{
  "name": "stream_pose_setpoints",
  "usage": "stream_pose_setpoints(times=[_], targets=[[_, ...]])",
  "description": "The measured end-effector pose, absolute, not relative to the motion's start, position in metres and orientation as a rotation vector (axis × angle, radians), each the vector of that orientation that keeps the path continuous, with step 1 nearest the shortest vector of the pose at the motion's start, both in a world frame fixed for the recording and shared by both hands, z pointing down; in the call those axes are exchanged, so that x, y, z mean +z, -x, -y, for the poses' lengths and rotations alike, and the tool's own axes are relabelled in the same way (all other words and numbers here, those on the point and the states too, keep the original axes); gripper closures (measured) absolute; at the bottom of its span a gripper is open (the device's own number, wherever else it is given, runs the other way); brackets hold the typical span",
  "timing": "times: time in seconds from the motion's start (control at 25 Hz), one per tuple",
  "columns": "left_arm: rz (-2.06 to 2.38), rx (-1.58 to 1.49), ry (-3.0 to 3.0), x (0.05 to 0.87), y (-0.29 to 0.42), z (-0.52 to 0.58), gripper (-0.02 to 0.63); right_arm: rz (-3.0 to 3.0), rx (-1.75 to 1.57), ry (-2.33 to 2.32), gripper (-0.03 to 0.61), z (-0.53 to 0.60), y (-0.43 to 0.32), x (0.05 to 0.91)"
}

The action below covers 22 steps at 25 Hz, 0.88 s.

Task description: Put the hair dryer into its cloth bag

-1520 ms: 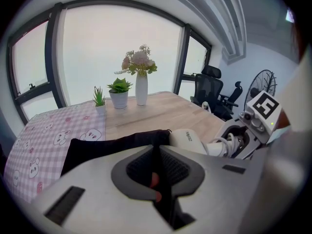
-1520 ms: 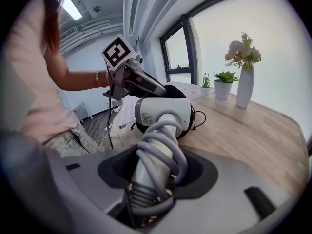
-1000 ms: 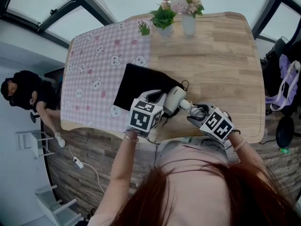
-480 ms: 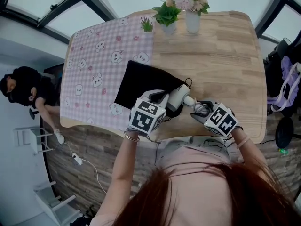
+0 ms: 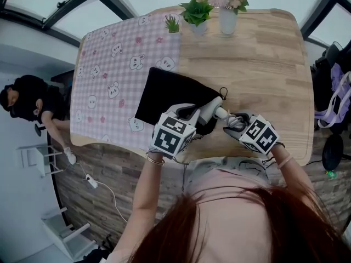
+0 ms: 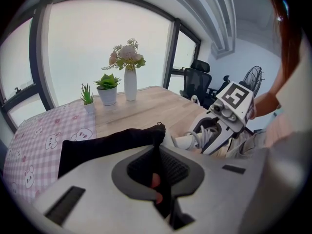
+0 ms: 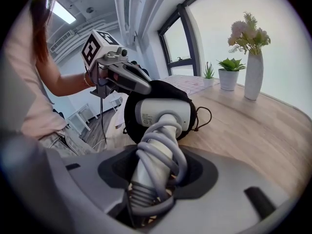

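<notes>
In the lower middle of the head view, the left gripper (image 5: pixel 193 115) is closed tight on the rim of the black cloth bag (image 5: pixel 164 92), which lies on the desk (image 5: pixel 258 64). The right gripper (image 7: pixel 156 179) clamps the handle of the hair dryer (image 7: pixel 163 113), and its head is at the bag's mouth

Hair dryer (image 7: pixel 163 113): one
Cloth bag (image 5: pixel 164 95): one
Grippers: two, left gripper (image 6: pixel 157 177), right gripper (image 7: pixel 155 182)
Potted plants (image 5: pixel 173 24) (image 5: pixel 196 14): two
Flower vase (image 5: pixel 227 22): one
Checked tablecloth (image 5: pixel 109 64): one

Left gripper (image 6: pixel 157 175) pinches the cloth bag (image 6: pixel 109 145) between its jaws, right gripper (image 7: pixel 155 179) clamps the hair dryer (image 7: pixel 163 115), both angled downward.
</notes>
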<state>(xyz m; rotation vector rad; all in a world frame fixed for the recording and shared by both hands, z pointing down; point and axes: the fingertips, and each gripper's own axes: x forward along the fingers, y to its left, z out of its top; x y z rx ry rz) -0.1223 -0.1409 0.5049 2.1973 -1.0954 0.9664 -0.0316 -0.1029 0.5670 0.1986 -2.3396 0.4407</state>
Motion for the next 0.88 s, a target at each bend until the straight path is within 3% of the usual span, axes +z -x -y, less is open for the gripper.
stream_pose_setpoints(times=[0.88], targets=[[1.149,0.906,-2.138,0.501,0.123,0.147,0.584,2.331,0.413,-0.223,0.362,0.111,0.058,0.572]])
